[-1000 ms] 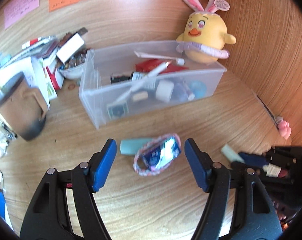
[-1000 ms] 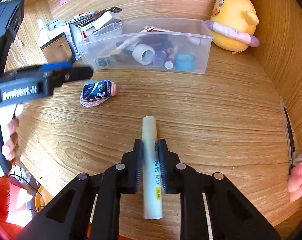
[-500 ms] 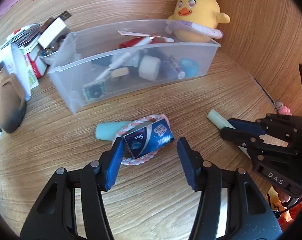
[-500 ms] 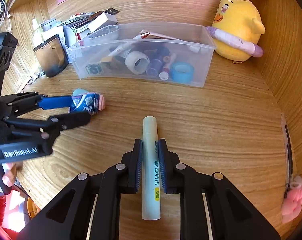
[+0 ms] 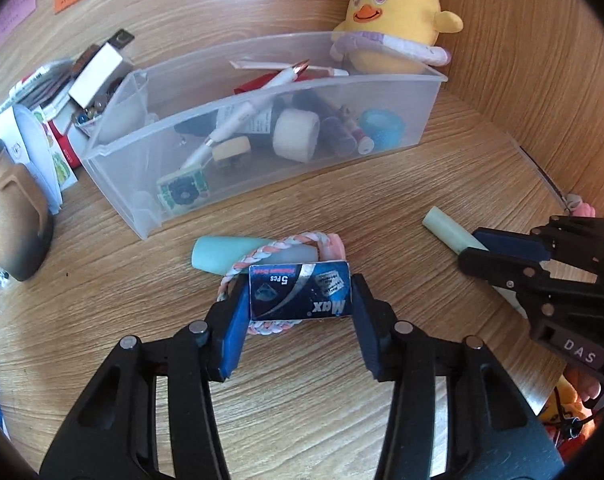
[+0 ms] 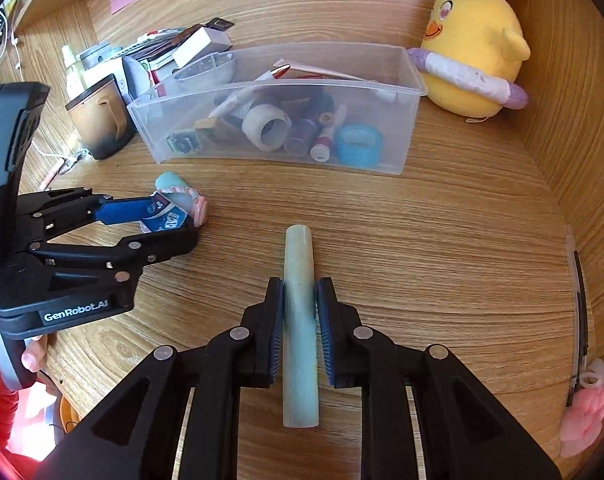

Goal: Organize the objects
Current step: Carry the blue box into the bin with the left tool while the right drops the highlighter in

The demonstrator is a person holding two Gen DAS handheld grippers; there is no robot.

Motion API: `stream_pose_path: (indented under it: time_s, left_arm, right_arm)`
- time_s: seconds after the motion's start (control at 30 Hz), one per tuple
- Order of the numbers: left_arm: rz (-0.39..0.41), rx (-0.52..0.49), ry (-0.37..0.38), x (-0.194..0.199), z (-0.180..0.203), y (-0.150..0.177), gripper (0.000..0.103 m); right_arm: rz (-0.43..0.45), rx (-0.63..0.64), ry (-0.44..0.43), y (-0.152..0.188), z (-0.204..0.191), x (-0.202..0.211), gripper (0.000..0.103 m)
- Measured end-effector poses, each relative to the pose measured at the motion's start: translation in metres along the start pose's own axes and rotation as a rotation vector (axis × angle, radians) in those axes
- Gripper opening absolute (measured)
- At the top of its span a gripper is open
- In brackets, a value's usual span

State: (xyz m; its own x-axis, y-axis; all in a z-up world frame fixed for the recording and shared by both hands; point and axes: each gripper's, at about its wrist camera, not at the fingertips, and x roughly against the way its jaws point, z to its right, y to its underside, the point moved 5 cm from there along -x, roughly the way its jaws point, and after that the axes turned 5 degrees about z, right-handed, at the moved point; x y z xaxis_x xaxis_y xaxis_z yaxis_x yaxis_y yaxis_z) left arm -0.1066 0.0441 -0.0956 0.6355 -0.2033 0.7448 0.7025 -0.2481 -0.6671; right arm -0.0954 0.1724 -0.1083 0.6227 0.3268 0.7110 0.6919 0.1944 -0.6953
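Observation:
A small dark blue box [image 5: 299, 298] marked "Max 5 pcs" lies on a pink-and-white braided loop [image 5: 269, 250], in front of a teal tube [image 5: 217, 256]. My left gripper [image 5: 297, 296] is closing its jaws, with the box between them and both pads against its ends. The right wrist view shows the same grip, with the left gripper [image 6: 173, 220] around the box [image 6: 163, 216]. My right gripper [image 6: 299, 286] is shut on a pale green tube [image 6: 299, 256] lying on the wooden desk. The clear plastic bin [image 5: 149, 216] stands behind, holding tape rolls, pens and other small things.
A yellow plush chick [image 5: 390, 20] sits at the bin's far right corner by the curved wooden wall. A brown mug [image 5: 13, 216], boxes and papers crowd the left. A pink charm on a dark strap [image 6: 582, 420] lies at the right edge. A hand holds the left gripper's handle.
The left gripper came down and forward over the blue box, and its jaws narrowed from wide apart until they touch the box's ends. The right gripper kept still on the green tube.

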Motion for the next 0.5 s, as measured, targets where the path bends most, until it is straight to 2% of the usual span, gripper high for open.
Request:
stream_pose_path:
  time_s: [0.23, 0.5]
  left_arm:
    - [0.067, 0.032, 0.01, 0.023, -0.007, -0.012, 0.048]
    - [0.155, 0.105, 0.012, 0.042, -0.023, -0.038, 0.048]
  right_arm:
    - [0.013, -0.023, -0.006, -0.006, 0.003, -0.001, 0.014]
    - [0.084, -0.028, -0.022, -0.03, 0.002, 0.013, 0.014]
